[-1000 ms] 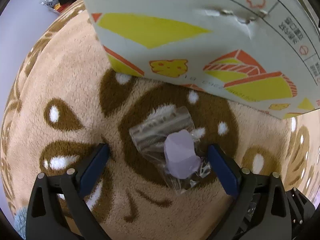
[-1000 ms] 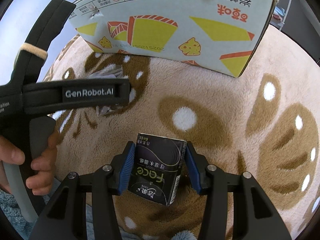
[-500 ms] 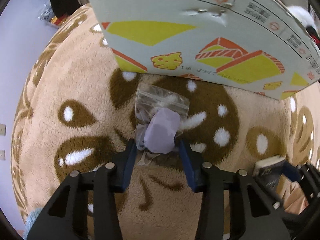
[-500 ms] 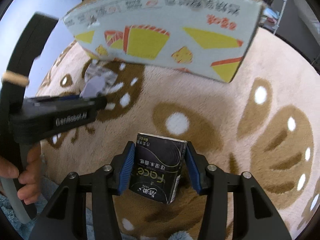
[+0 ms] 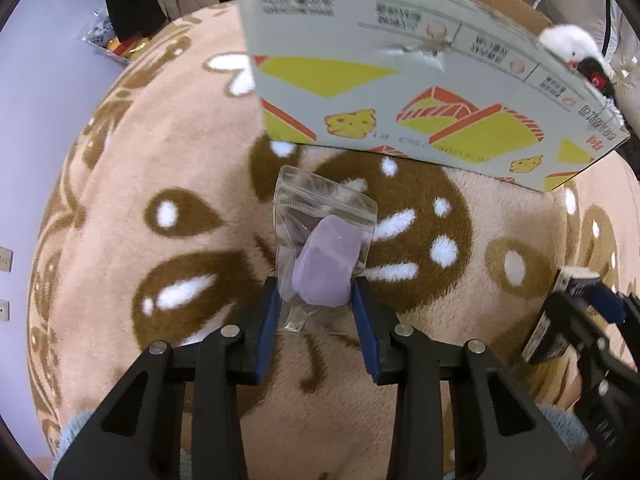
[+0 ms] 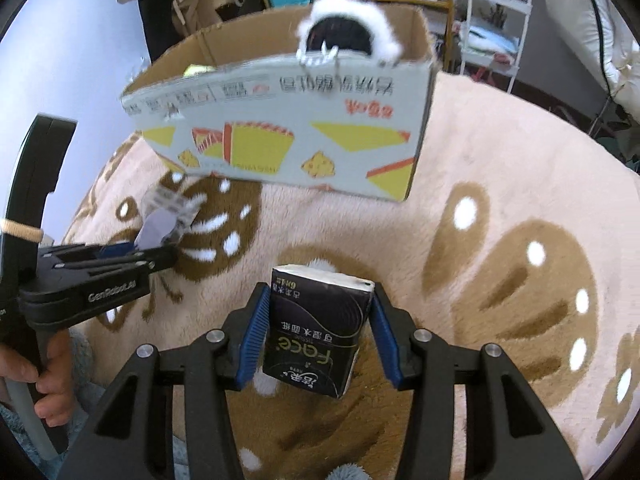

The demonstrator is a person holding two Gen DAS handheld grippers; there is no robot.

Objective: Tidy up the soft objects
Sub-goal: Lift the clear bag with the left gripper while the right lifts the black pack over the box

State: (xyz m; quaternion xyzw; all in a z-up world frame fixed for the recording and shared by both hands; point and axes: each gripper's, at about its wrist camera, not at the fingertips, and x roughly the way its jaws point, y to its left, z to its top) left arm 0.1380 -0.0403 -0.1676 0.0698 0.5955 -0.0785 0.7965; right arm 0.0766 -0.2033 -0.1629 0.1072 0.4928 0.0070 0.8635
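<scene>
My left gripper [image 5: 314, 300] is shut on a clear zip bag with a soft purple lump [image 5: 326, 266] inside, held above the rug. It also shows in the right wrist view [image 6: 162, 228]. My right gripper [image 6: 316, 320] is shut on a black tissue pack [image 6: 316, 328], raised above the rug; the pack shows at the right edge of the left wrist view [image 5: 556, 320]. An open cardboard box [image 6: 288, 136] with yellow and orange print stands beyond both grippers. A black and white plush [image 6: 340, 36] sits in it against the far wall.
A beige rug [image 6: 500, 184] with brown and white patterns covers the floor. A white rack [image 6: 496, 28] and shelves with clutter stand behind the box. Small packets [image 5: 108, 40] lie on the bare floor at far left.
The left gripper closed on the zip bag and lifted it. Both grippers rose and pulled back, so the box's open top and the plush came into view.
</scene>
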